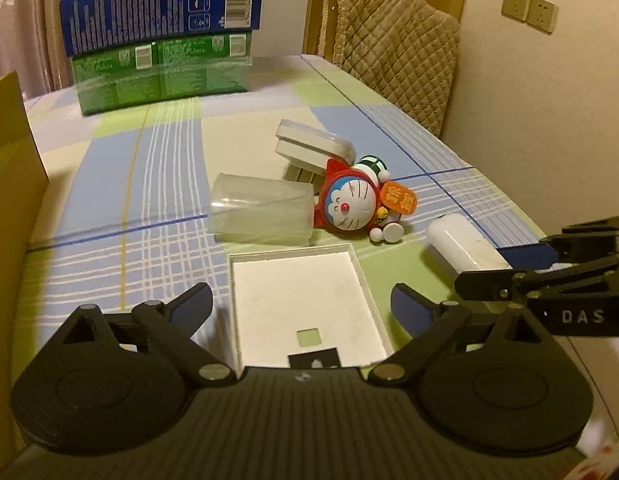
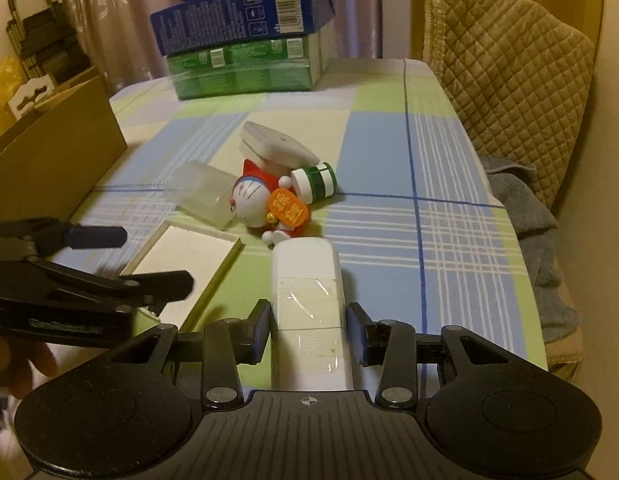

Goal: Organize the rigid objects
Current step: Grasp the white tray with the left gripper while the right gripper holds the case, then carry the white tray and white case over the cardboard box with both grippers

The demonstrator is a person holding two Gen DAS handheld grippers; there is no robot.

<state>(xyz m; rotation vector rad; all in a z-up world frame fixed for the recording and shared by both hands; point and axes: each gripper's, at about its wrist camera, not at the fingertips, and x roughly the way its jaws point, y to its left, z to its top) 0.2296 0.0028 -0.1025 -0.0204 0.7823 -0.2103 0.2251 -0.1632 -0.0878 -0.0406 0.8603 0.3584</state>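
My left gripper (image 1: 301,304) is open over the checked tablecloth, and a shallow white tray (image 1: 309,280) lies flat between its fingers, touched by neither pad. My right gripper (image 2: 309,332) is shut on a long white taped box (image 2: 305,280), which points away along the table. In the left wrist view the same white box (image 1: 461,244) sticks out of the right gripper (image 1: 485,270) at the right edge. Beyond the tray lie a clear plastic cup (image 1: 261,212) on its side, a blue-and-red cat figurine (image 1: 353,204), a small green-and-white jar (image 2: 315,182) and stacked white cases (image 1: 313,146).
A brown cardboard box (image 2: 57,152) stands along the left of the table. Blue and green cartons (image 1: 161,40) are stacked at the far end. A chair with a quilted cover (image 2: 509,60) and a grey cloth (image 2: 541,240) border the right edge. A hand (image 2: 21,364) holds the left gripper (image 2: 155,258).
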